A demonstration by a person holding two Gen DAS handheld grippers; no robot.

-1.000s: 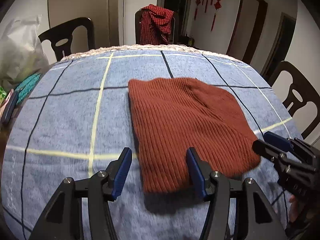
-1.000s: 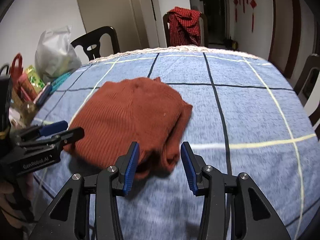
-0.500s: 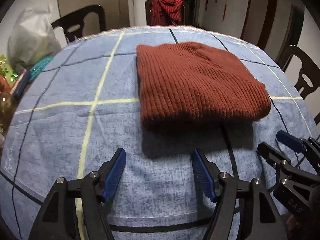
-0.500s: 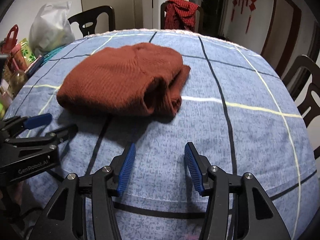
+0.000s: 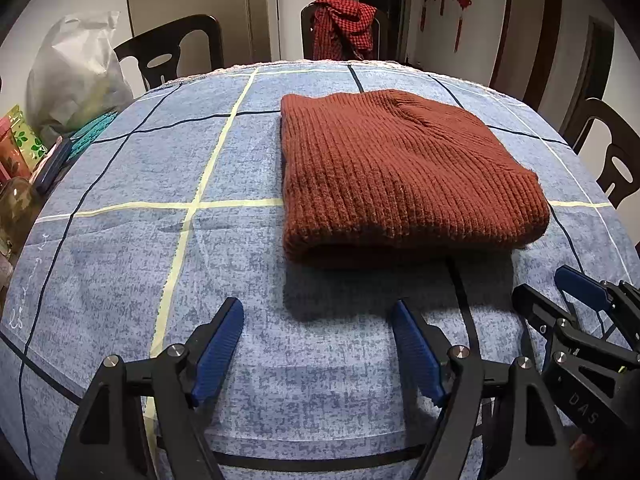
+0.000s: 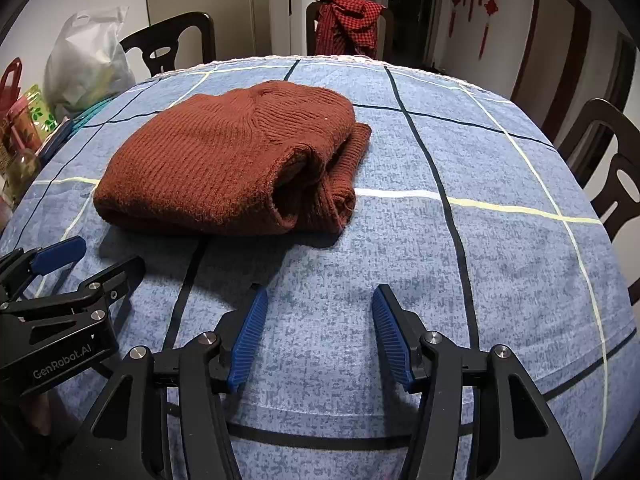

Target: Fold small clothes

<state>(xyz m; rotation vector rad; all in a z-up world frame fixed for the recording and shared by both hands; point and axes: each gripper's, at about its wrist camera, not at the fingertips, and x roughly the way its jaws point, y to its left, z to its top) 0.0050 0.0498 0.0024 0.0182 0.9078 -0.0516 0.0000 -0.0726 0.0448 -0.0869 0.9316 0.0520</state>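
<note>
A rust-brown ribbed knit sweater (image 5: pixel 396 176) lies folded into a thick rectangle on the blue checked tablecloth (image 5: pixel 168 264). From the right wrist view the sweater (image 6: pixel 224 164) shows its open folded end with layers visible. My left gripper (image 5: pixel 318 312) hovers over bare cloth just in front of the sweater's near edge, its jaws opening with nothing between them. My right gripper (image 6: pixel 318 298) is likewise over bare cloth short of the sweater, jaws opening and empty. Each gripper appears in the other's view: the right gripper (image 5: pixel 548 284) at lower right, the left gripper (image 6: pixel 104 252) at lower left.
Dark wooden chairs ring the table; the far chair carries a red checked cloth (image 5: pixel 344 26). A white plastic bag (image 5: pixel 76 76), packets and a bottle (image 5: pixel 16 200) crowd the table's left edge. Another chair (image 6: pixel 612 168) stands at the right.
Both grippers let go of the sweater's near edge and drew back toward me, jaws widening. The sweater now lies farther ahead, folded and untouched.
</note>
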